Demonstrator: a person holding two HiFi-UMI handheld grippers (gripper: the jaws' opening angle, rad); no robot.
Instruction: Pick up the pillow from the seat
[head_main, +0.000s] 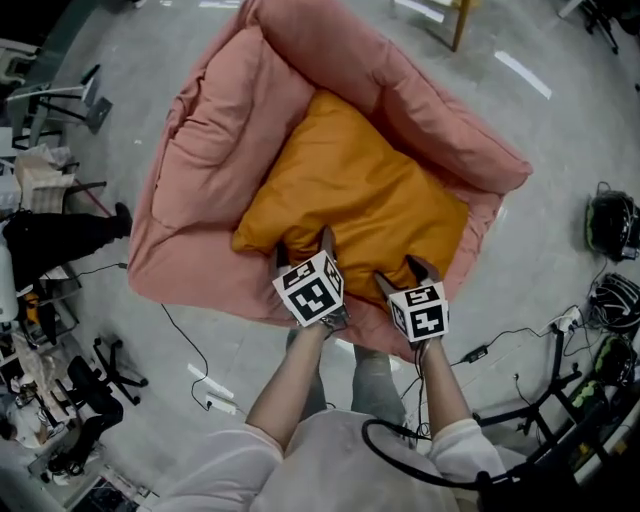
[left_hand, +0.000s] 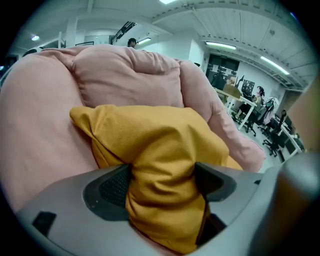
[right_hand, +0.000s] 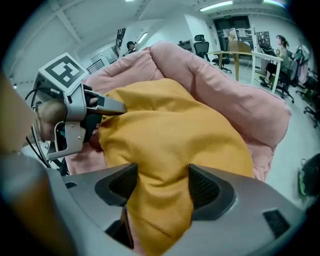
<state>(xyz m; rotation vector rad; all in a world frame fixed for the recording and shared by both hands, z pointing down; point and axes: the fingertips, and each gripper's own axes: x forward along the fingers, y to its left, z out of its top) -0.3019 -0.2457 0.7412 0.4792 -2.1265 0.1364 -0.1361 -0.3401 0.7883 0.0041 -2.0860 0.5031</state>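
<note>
A mustard-yellow pillow (head_main: 350, 190) lies on the seat of a pink beanbag sofa (head_main: 220, 130). Both grippers sit at the pillow's near edge. My left gripper (head_main: 303, 250) is open, and a fold of the pillow (left_hand: 150, 145) bulges up between its jaws, brushing both pads. My right gripper (head_main: 405, 275) is open too, and the pillow's near corner (right_hand: 175, 135) fills the gap between its jaws. In the right gripper view the left gripper (right_hand: 85, 115) shows at the pillow's left side. The sofa's back cushions (left_hand: 125, 75) rise behind the pillow.
The sofa stands on a grey concrete floor. A power strip with cables (head_main: 215, 400) lies near my feet, and more cables and stands (head_main: 570, 330) are at the right. A black bundle (head_main: 612, 222) lies right of the sofa. Desks and office chairs (right_hand: 240, 52) stand farther off.
</note>
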